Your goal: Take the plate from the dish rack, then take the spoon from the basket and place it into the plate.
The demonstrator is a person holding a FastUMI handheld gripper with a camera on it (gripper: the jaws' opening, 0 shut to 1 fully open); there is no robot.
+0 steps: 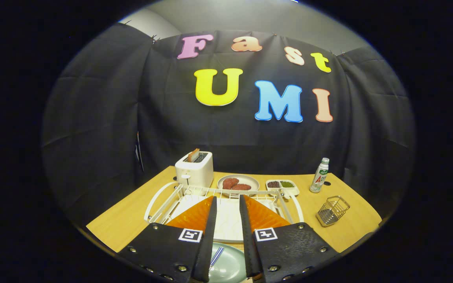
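The gripper (228, 204) hung above the near edge of the tabletop (132, 216), its two orange fingers (195, 214) parted with a clear gap between them and nothing in that gap, so it was released. Down below, right under the fingers' black bases, lay the pale green plate (226, 261), flat on the tabletop, and in it the spoon (216, 255) with its blue-and-white striped handle (partly hidden by the left finger's base). Just ahead of the fingertips sat the white wire dish rack (163, 198), its white tray showing through the gap. Off to the right, well apart from the rack, the small metal wire basket (332, 211) lay tilted; what was inside it could not be made out. Beyond the rack stood a white toaster (194, 169) with a slice poking out of the slot, beside it a plate of red meat patties (238, 183), then a two-part dish (282, 185) of dark and green bits, and a small bottle (319, 175) standing upright near the back wall.
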